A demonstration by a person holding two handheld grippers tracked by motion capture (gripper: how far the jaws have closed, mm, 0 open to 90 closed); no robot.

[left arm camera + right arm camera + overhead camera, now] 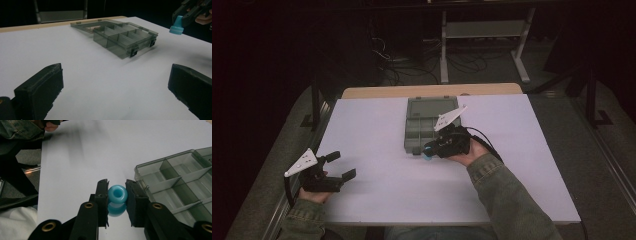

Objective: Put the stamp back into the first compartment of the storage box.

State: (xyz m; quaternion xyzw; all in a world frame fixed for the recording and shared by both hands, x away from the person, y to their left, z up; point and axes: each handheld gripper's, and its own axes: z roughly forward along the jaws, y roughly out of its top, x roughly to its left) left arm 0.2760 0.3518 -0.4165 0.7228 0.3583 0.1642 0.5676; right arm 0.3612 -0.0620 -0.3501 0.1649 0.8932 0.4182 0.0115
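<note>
High view: the right tool (pixel 430 150) pinches a blue bead (pixel 428 156) just off the front-right corner of the open grey compartment box (pixel 422 131), at about 5 o'clock from it; the left tool (pixel 338 166) rests at 8 o'clock on the white table (pixel 377 190), spread and empty.

Left gripper view: jaws wide apart — box ahead, bead (pixel 176 25) at 1 o'clock.

Right gripper view: jaws pressed on the bead (pixel 117 194), above the table, box (pixel 175 185) at 3 o'clock.

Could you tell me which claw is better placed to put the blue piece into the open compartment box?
The right claw: it is shut on the blue piece, right beside the open compartment box. The left claw is open, holding nothing, apart from the box near the table's left edge.
</note>
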